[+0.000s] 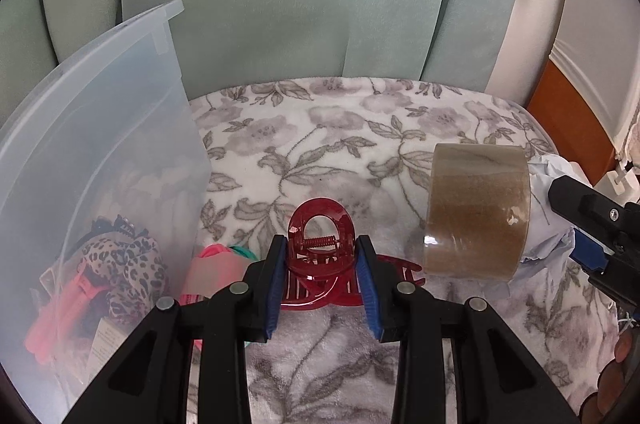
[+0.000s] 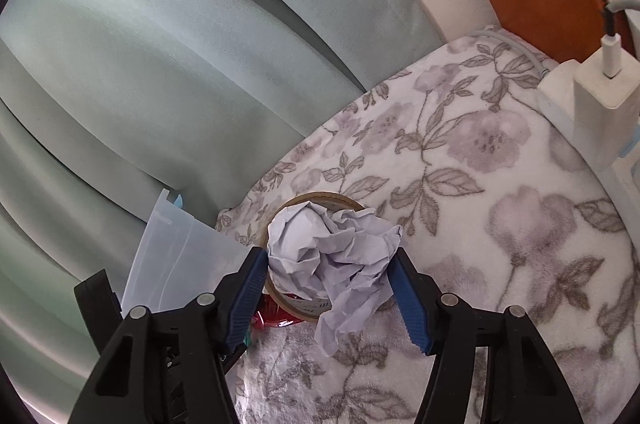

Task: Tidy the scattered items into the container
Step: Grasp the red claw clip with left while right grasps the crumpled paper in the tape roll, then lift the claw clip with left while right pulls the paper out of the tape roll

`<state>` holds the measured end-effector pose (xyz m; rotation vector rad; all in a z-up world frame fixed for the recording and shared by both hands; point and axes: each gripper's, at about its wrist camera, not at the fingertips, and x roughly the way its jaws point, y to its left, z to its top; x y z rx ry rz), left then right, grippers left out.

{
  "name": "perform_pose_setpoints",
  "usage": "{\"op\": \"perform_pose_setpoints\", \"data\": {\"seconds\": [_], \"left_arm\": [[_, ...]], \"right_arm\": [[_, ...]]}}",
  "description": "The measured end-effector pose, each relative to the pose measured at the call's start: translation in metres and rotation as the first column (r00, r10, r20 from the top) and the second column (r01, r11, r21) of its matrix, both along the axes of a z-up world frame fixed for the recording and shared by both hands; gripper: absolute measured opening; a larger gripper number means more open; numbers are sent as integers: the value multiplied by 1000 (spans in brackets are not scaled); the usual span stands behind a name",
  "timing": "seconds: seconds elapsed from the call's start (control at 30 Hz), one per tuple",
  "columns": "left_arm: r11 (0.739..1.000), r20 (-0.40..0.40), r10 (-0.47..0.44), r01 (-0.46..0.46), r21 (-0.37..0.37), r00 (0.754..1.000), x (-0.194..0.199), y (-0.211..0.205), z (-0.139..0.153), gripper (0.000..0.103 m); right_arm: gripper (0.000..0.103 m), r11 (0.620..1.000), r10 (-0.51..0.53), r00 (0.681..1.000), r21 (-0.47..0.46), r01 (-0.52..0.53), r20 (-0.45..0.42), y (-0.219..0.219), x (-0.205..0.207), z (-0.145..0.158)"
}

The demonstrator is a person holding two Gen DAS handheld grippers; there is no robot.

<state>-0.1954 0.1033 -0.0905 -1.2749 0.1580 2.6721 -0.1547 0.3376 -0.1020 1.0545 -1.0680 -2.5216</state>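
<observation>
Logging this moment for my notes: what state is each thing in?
Left gripper: closed on the red hair claw.
Right gripper: clamped around the crumpled paper.
Tape roll: on its edge, on the blanket.
Plastic container: open, partly filled.

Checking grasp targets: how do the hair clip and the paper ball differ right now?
The hair clip is glossy red rigid plastic; the paper ball is pale, matte and crumpled. The hair clip sits between the left gripper pads, close to the container; the paper ball sits between the right gripper pads, against the tape roll. Both lie on the floral blanket, still outside the container.
</observation>
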Motion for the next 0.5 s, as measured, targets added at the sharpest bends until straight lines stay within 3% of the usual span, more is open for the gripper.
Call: {"op": "perform_pose_setpoints", "data": {"seconds": [0.23, 0.27, 0.3, 0.5], "left_arm": [[999, -9, 0, 0, 43, 1000, 26, -6, 16, 36], [999, -13, 1, -1, 48, 1000, 31, -6, 20, 35], [999, -12, 3, -2, 49, 1000, 34, -7, 21, 35], [998, -23, 6, -4, 68, 1000, 54, -9, 30, 35]], "right_arm": [[58, 999, -47, 999, 18, 47, 6, 8, 28, 14], [38, 999, -51, 999, 18, 51, 1, 9, 33, 17], [31, 999, -51, 999, 17, 51, -1, 11, 37, 20], [30, 998, -51, 998, 42, 50, 22, 13, 55, 29]]}}
